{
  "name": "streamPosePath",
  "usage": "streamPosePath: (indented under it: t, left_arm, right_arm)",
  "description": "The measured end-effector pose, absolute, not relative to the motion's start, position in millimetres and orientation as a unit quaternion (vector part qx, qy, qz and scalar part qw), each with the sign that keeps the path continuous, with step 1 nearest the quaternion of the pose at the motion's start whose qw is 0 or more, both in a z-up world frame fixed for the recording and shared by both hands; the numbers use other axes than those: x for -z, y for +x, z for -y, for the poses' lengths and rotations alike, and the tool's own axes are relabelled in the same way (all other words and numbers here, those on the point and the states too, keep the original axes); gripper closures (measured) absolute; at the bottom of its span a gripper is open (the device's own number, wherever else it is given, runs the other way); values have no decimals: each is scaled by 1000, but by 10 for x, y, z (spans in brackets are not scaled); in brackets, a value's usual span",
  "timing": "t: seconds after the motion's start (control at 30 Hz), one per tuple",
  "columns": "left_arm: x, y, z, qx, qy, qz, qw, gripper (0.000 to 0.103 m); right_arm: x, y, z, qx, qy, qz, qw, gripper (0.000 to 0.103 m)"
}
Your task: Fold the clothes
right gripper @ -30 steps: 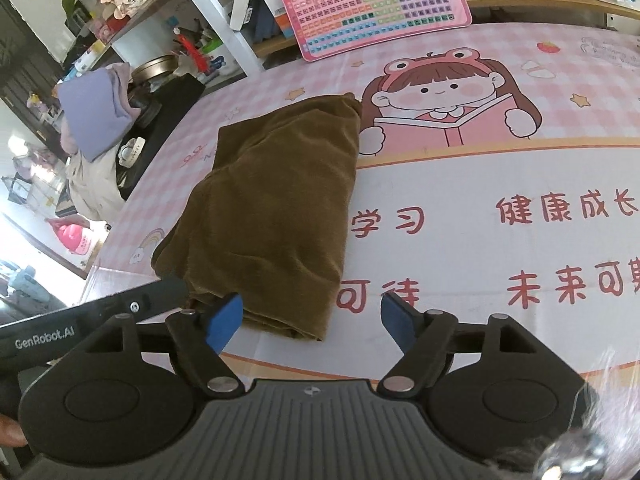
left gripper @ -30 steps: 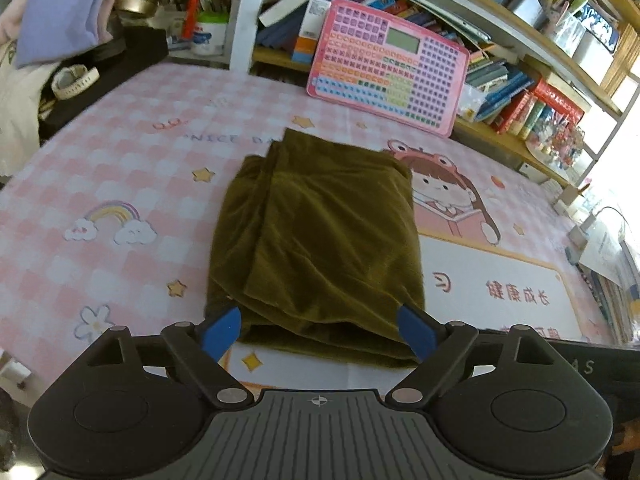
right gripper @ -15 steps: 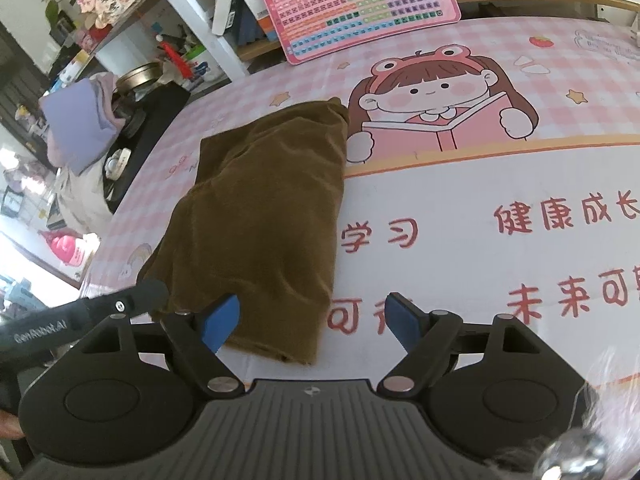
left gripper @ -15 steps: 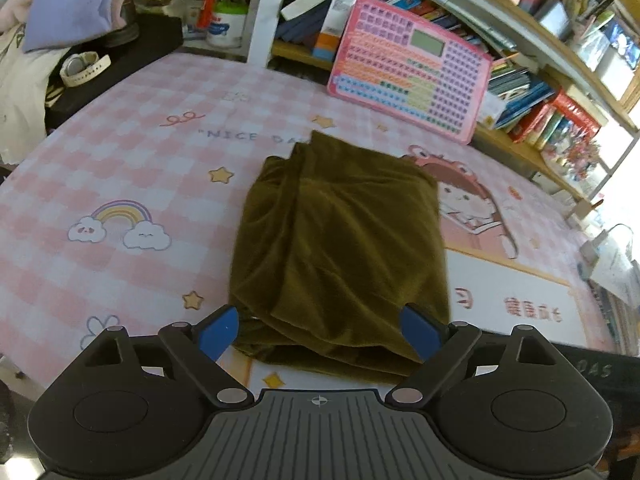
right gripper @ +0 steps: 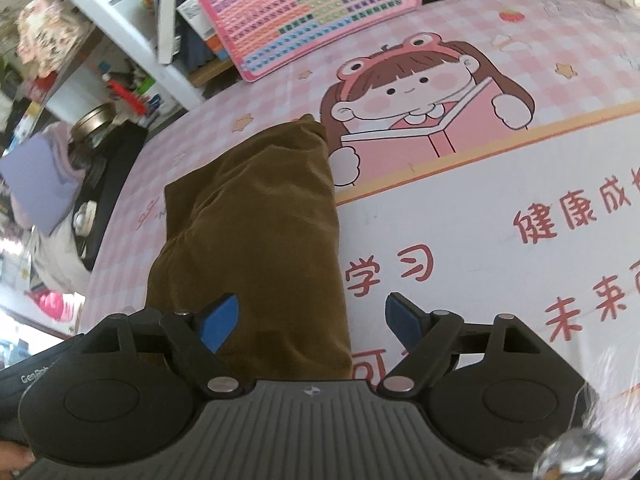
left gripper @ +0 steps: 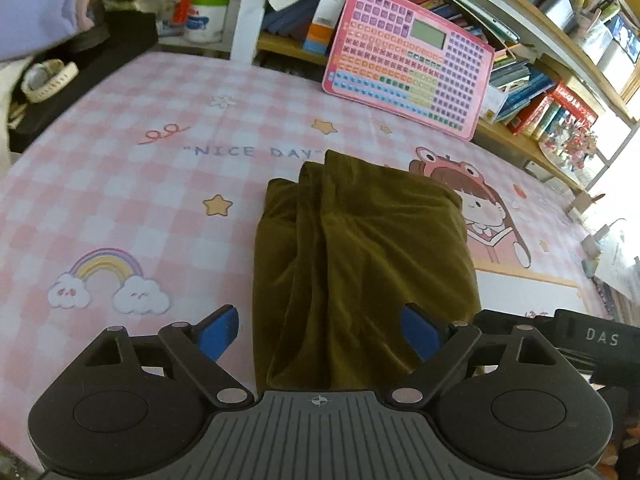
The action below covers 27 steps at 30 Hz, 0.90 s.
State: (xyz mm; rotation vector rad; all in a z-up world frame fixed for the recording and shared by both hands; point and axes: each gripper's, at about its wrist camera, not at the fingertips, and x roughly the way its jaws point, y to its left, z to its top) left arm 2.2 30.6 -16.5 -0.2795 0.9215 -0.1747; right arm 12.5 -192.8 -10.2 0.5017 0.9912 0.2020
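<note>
With both jaws spread wide and empty, I hold the left hand-held gripper (left gripper: 320,330) and right hand-held gripper (right gripper: 310,320) over the near end of the folded brown garment (left gripper: 360,252) on the counter (left gripper: 120,184), apparently for another fold.

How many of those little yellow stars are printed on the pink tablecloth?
5 visible: left of the brown cloth, two by the keyboard toy, two at right. The cloth may hide more.
</note>
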Motion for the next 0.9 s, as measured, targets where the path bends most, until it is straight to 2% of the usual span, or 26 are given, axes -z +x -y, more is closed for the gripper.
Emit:
streamPosePath:
  t: [0.3,0.53,0.7,0.9]
  left_arm:
    - [329,333,-413,140,-182,-452,862,14]
    - [383,460,-511,142,-196,-457,856,17]
    - [276,509,-576,162,-201,-438,861,15]
    - [350,537,-489,132,-154,-456,867,13]
  right_arm:
    - [249,319,1824,-89,273,-483,827,25]
    - [278,432,1697,-103,274,-490,821,41]
    - [279,455,1674,-103,274,-491,820,41]
    - [277,468,1658,-104,272,-493,820,38]
